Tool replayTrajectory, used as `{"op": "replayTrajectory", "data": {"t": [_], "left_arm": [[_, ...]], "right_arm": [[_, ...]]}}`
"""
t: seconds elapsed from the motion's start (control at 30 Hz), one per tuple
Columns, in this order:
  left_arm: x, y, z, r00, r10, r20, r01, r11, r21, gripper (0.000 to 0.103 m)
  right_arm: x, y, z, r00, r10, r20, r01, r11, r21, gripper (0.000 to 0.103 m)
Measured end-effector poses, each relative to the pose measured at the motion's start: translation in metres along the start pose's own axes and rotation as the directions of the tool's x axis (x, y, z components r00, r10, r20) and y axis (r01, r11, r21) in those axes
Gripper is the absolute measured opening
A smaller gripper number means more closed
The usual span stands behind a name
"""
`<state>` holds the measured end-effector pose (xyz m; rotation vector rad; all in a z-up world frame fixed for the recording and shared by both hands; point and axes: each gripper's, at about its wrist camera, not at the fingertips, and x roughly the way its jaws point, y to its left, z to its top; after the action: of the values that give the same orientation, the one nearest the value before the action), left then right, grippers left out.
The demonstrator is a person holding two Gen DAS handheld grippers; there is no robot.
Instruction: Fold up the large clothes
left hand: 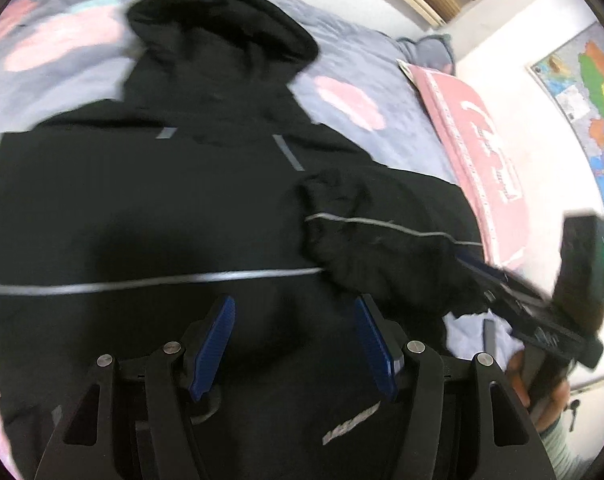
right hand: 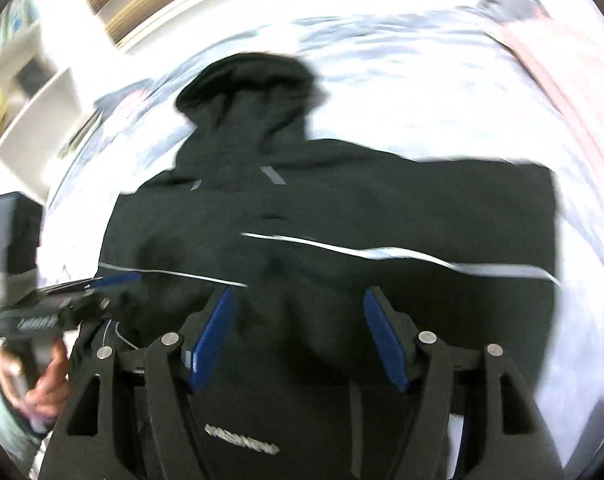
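A black hooded jacket (left hand: 174, 208) with grey reflective stripes lies flat on the bed, hood pointing away; it also shows in the right wrist view (right hand: 341, 200). Its right sleeve (left hand: 381, 240) is folded in over the body. My left gripper (left hand: 294, 312) is open and empty, hovering over the jacket's lower middle. My right gripper (right hand: 298, 304) is open and empty over the jacket too. In the left wrist view the right gripper (left hand: 477, 276) sits at the sleeve's end; whether it touches the cloth is unclear. In the right wrist view the left gripper (right hand: 118, 280) reaches the jacket's left edge.
The bed has a grey quilt with pink blotches (left hand: 349, 100). A pink pillow (left hand: 481, 152) lies at the right. A coloured map (left hand: 593, 92) hangs on the wall. White shelves (right hand: 34, 92) stand at the left of the bed.
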<state>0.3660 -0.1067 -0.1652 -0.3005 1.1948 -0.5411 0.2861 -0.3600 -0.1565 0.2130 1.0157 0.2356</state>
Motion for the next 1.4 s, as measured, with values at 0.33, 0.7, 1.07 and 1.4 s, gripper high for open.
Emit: {"op": "replayTrajectory", "data": {"t": [0.33, 0.7, 1.07, 1.4], "left_arm": [[0.097, -0.011, 0.043, 0.991, -0.102, -0.085, 0.095, 0.992, -0.086, 0.064], [0.085, -0.038, 0.052, 0.992, -0.125, 0.0, 0.125, 0.992, -0.025, 0.018], [-0.097, 0.036, 0.027, 0.943, 0.041, 0.33, -0.008, 0.995, -0.101, 0.018], [-0.054, 0.178, -0.047, 0.963, 0.251, 0.102, -0.194, 0.901, -0.387, 0.021]], "right_arm": [[-0.018, -0.064, -0.052, 0.998, -0.047, -0.044, 0.053, 0.985, 0.164, 0.07], [-0.044, -0.071, -0.039, 0.991, -0.134, 0.021, 0.128, 0.974, 0.185, 0.07], [-0.009, -0.061, -0.018, 0.998, -0.056, 0.009, 0.052, 0.966, 0.254, 0.071], [0.089, 0.022, -0.015, 0.967, -0.217, -0.133, 0.211, 0.976, -0.055, 0.074]]}}
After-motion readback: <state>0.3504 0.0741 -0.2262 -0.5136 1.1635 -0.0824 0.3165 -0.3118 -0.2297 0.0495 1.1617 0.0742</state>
